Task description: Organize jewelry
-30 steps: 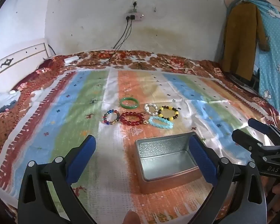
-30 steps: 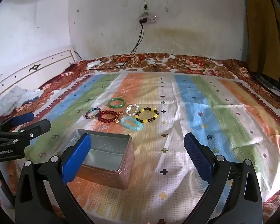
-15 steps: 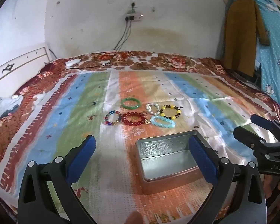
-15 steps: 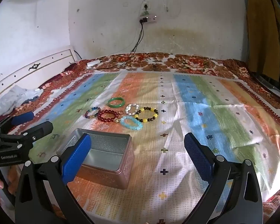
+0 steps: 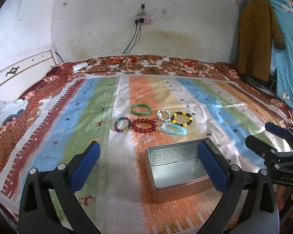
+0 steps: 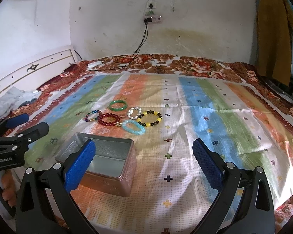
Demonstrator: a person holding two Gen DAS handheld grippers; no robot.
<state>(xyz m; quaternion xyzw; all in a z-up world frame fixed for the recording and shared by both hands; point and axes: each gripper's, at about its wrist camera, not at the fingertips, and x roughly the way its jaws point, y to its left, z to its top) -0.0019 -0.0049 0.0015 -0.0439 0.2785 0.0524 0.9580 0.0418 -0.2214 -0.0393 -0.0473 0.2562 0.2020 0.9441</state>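
Striped bedspread (image 5: 99,117); person's fingers (image 6: 6,193) visible only right view.

White letters "DAS" stand on the black body of the right gripper (image 5: 267,138) as it shows at the right edge of the left wrist view, and "GenRobot.AI" stands in white on the black body of the left gripper (image 6: 27,123) seen from the right wrist.
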